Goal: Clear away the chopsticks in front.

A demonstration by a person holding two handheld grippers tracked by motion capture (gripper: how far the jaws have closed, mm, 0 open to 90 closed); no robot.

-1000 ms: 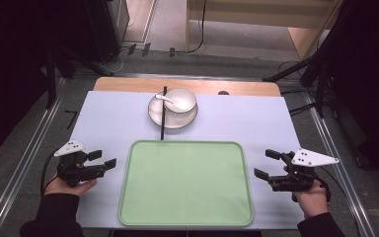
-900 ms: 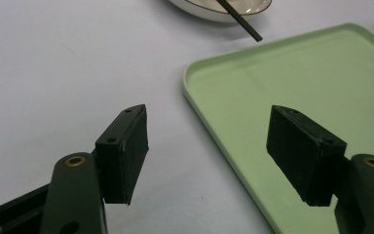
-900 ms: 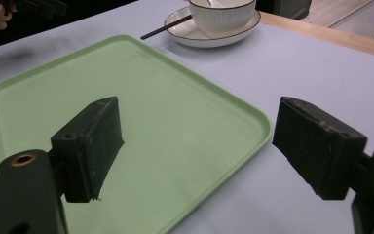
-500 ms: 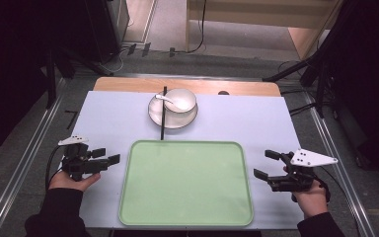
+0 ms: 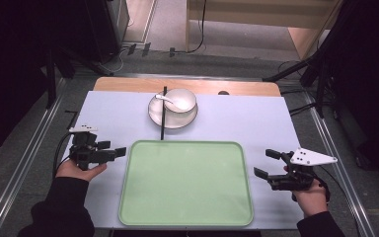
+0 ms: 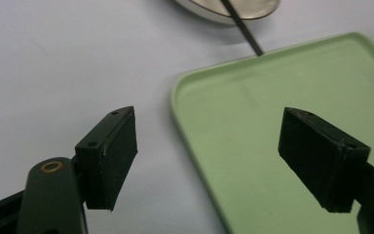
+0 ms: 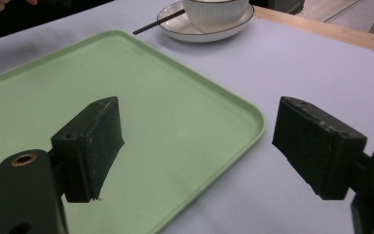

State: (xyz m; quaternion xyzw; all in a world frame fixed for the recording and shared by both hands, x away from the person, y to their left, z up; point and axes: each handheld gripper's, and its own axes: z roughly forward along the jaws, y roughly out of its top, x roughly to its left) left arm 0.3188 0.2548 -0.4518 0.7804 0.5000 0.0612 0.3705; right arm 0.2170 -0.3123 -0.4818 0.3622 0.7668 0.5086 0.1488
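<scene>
Nearest the person, the left gripper (image 5: 112,152) and the right gripper (image 5: 268,165) sit low on either side of the green tray (image 5: 143,207), both with jaws spread wide and nothing between them. The left gripper view looks across the tray's (image 6: 199,146) near-left corner, one jaw over the pale table (image 5: 256,118) and the other over the tray floor, so it seems lined up on the rim; the right gripper stands just off the tray's right edge, its jaws straddling the rim (image 7: 253,122) in its own view. If the work is to lift the tray by its two sides, the main risk is the shallow, smooth lip: a bite taken too high could slide off, and uneven closing would skew or tip the tray. Beyond the far edge lies a black chopstick (image 5: 163,118), whose near tip sits at the tray's rim, possibly touching it, though the high view is too coarse to be sure. It leans on the plate (image 5: 158,116) carrying a white bowl (image 5: 181,101) with a spoon (image 5: 164,98). Nudging the tray forward could push the chopstick and jar the crockery, even roll the stick off the plate.
</scene>
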